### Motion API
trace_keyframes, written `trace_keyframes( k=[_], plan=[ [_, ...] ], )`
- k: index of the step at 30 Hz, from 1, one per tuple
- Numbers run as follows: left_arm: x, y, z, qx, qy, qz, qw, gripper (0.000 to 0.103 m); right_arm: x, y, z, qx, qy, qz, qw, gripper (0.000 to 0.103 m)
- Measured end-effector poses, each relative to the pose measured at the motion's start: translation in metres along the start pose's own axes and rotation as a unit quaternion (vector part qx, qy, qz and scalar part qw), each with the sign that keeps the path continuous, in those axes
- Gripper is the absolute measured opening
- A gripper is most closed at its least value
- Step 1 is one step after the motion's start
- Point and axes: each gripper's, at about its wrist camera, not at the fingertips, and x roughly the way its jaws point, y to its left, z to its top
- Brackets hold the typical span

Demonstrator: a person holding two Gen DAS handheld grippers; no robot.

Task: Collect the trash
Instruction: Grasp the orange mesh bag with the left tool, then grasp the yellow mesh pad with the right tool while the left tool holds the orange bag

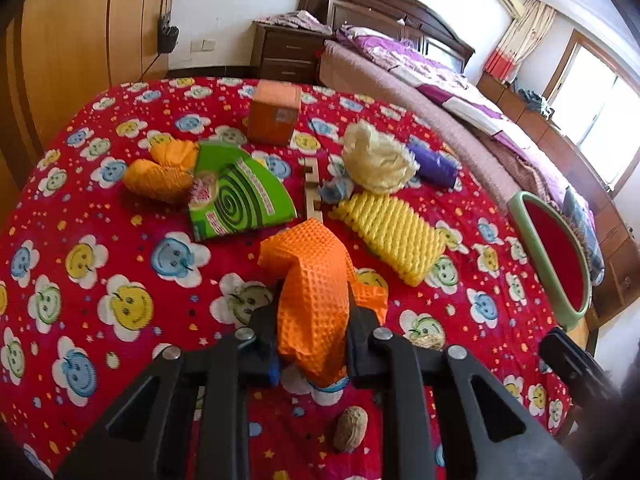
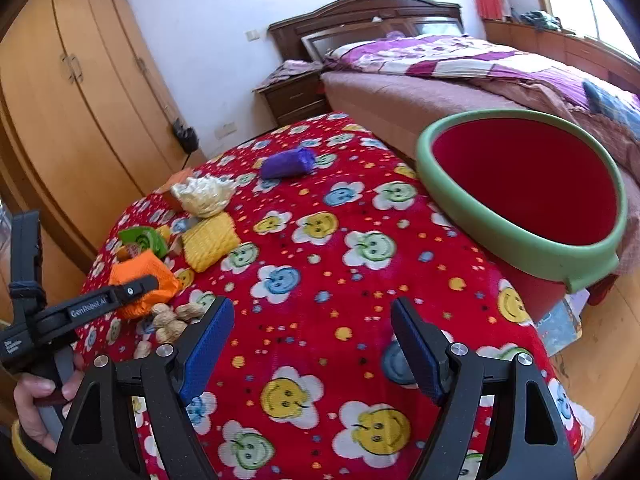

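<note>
My left gripper (image 1: pixel 312 312) is shut on an orange foam fruit net (image 1: pixel 314 280) and holds it just above the red flowered tablecloth (image 1: pixel 100 240); it also shows in the right wrist view (image 2: pixel 140 280). My right gripper (image 2: pixel 312 344) is open and empty over the cloth. A red bin with a green rim (image 2: pixel 520 184) stands at the table's right edge, also in the left wrist view (image 1: pixel 556 256). Other trash lies on the table: a yellow foam net (image 1: pixel 394 236), a cream foam net (image 1: pixel 376 160), a second orange net (image 1: pixel 164 172), a green box (image 1: pixel 236 196), a purple roll (image 1: pixel 434 162).
An orange box (image 1: pixel 274 112) stands at the far side. Peanuts lie near the left gripper (image 2: pixel 172 320), one below it (image 1: pixel 351 428). A small wooden piece (image 1: pixel 312 192) lies mid-table. A bed (image 2: pixel 460 80) and nightstand (image 1: pixel 288 52) stand behind, wardrobes (image 2: pixel 72 92) to the left.
</note>
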Motion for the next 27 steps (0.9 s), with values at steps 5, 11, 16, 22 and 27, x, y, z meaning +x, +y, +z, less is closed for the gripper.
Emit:
trace_keyframes(
  k=[5,11,16,22,27],
  plan=[
    [-0.02,0.011,0.007,-0.003,-0.027,0.008,0.9996,0.022,0.007,0.017,0.008,-0.026,0.006,0.011,1.0,0.081],
    [-0.033,0.036,0.011,-0.022,-0.049,0.031,0.998,0.022,0.023,0.038,0.016,-0.048,0.014,0.024,0.998,0.081],
    [-0.03,0.054,0.011,-0.043,-0.047,0.044,0.997,0.022,0.044,0.054,0.023,-0.067,0.026,0.028,0.997,0.081],
    [-0.023,0.06,0.009,-0.052,-0.04,0.042,0.997,0.022,0.073,0.066,0.032,-0.082,0.041,0.028,0.995,0.081],
    [-0.019,0.056,0.008,-0.046,-0.041,0.038,0.9974,0.022,0.097,0.066,0.045,-0.068,0.056,0.039,0.995,0.082]
  ],
)
